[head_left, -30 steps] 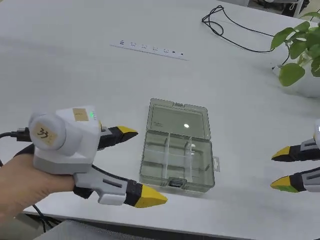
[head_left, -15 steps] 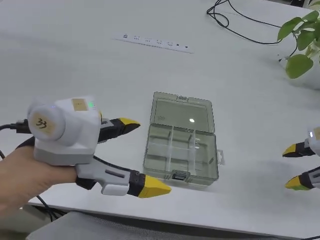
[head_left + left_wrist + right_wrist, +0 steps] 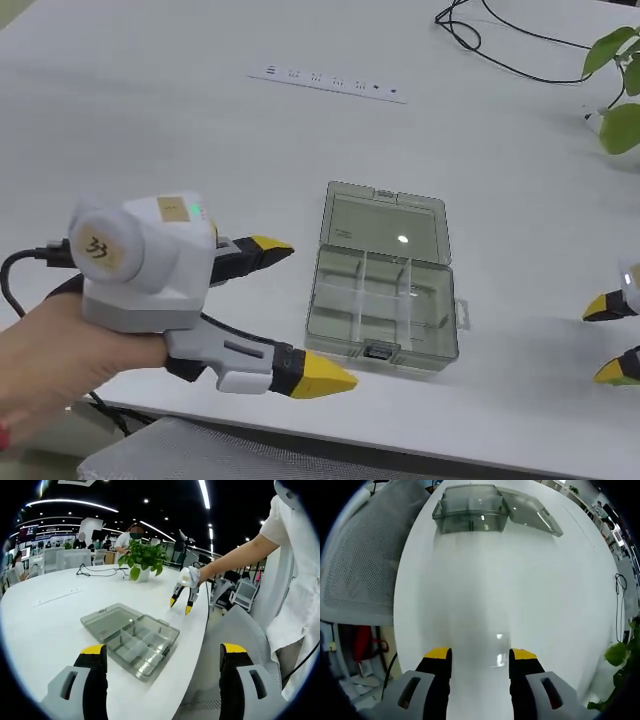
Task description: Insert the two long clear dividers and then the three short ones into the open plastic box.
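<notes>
Seemingly near the finish: left gripper (image 3: 315, 313) and right gripper (image 3: 597, 343) gape empty, the open box (image 3: 340, 340), dividers (image 3: 366, 290) seated, on the counter (image 3: 200, 130) ahead of the left jaws; next, likely a check for any piece left out.

Left tool (image 3: 305, 312): white, yellow-tipped black jaws

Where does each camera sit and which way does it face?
Head view: headset, looking down at the box; hand, left gripper, right gripper show.
Left gripper view: on left gripper, facing across box toward right gripper and arm; own jaws open.
Right gripper view: on right gripper, facing box along table; own jaws open.
Both gripper views share the box.
</notes>
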Motion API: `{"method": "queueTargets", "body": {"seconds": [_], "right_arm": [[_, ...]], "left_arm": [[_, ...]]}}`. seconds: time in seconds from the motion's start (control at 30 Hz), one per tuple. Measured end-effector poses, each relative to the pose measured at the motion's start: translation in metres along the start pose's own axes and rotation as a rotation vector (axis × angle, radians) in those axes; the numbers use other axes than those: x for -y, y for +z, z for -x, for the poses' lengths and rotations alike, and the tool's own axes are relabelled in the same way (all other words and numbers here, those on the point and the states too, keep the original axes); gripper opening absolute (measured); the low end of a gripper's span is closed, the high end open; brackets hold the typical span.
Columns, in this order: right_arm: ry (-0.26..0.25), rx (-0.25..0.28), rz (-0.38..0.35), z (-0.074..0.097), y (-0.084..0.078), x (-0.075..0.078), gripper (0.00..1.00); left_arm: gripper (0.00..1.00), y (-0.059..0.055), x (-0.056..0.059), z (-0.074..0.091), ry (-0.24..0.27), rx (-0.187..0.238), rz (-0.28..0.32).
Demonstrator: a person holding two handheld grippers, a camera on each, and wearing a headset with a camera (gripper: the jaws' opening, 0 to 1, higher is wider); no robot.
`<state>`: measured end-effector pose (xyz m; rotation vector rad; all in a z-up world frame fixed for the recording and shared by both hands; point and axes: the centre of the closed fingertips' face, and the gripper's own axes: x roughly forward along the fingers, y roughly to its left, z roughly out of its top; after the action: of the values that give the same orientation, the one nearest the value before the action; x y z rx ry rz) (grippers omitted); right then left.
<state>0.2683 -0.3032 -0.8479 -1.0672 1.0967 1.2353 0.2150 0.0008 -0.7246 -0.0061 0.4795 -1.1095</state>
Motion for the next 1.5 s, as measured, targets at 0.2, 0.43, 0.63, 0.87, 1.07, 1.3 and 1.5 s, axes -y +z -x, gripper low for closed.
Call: {"method": "queueTargets", "body": {"seconds": [0.2, 0.43, 0.63, 0.87, 1.07, 1.3, 1.5], "right_arm": [[0.008, -0.008, -0.005, -0.003, -0.008, 0.004, 0.46], [0.003, 0.004, -0.031, -0.002, -0.005, 0.006, 0.43], [-0.003, 0.008, -0.038, -0.001, -0.004, 0.007, 0.35], [-0.006, 0.004, -0.032, -0.001, -0.003, 0.007, 0.33], [-0.012, 0.010, -0.026, -0.001, -0.001, 0.004, 0.33], [-0.041, 0.052, -0.017, 0.012, 0.017, 0.003, 0.33], [-0.083, 0.096, -0.003, 0.032, 0.041, 0.005, 0.33]], "left_arm": [[0.95, 0.002, -0.001, 0.001, 0.003, 0.005, -0.001], [0.95, 0.003, -0.002, 0.001, 0.005, 0.004, -0.002], [0.95, 0.004, -0.004, 0.003, 0.007, 0.003, -0.006], [0.95, 0.002, -0.005, 0.002, 0.008, 0.000, -0.006], [0.95, 0.003, -0.004, 0.001, 0.003, 0.003, -0.007], [0.95, 0.005, -0.004, 0.001, 0.002, 0.008, -0.010], [0.95, 0.009, -0.004, 0.002, 0.004, 0.016, -0.014]]}}
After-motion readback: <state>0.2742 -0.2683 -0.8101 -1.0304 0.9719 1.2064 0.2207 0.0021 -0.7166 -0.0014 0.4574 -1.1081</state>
